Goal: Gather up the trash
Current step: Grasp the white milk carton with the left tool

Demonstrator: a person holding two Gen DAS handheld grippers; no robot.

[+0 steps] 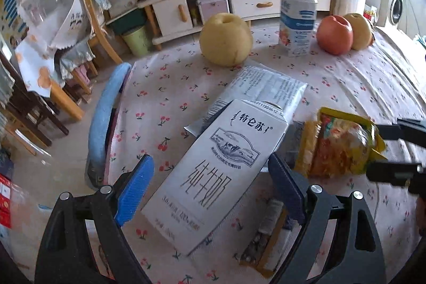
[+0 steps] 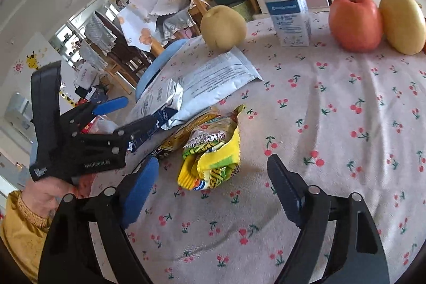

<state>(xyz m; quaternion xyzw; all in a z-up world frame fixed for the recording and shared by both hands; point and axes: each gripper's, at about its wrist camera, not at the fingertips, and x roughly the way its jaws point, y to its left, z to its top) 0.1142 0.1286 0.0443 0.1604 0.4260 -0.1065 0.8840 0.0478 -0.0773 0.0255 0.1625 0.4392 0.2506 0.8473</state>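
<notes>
A flattened white milk carton (image 1: pixel 213 172) lies on the cherry-print tablecloth (image 1: pixel 165 97), partly over a white printed packet (image 1: pixel 269 87). My left gripper (image 1: pixel 210 173) is open and straddles the carton, with a gap beside each pad. Right of the carton lies a crumpled yellow snack wrapper (image 1: pixel 338 145). In the right wrist view that wrapper (image 2: pixel 210 156) sits just ahead of my open right gripper (image 2: pixel 213 165), whose pads stand apart from it. The same view shows the left gripper (image 2: pixel 133 115) over the carton (image 2: pixel 157 97), held by a hand in a yellow sleeve.
A pear (image 1: pixel 226 39), a white drink bottle (image 1: pixel 298 17), a red apple (image 1: pixel 335 35) and a second pear (image 1: pixel 359 29) stand at the table's far side. Another printed wrapper (image 1: pixel 266 238) lies near my left gripper's right finger. A blue chair back (image 1: pixel 106 111) borders the table's left edge.
</notes>
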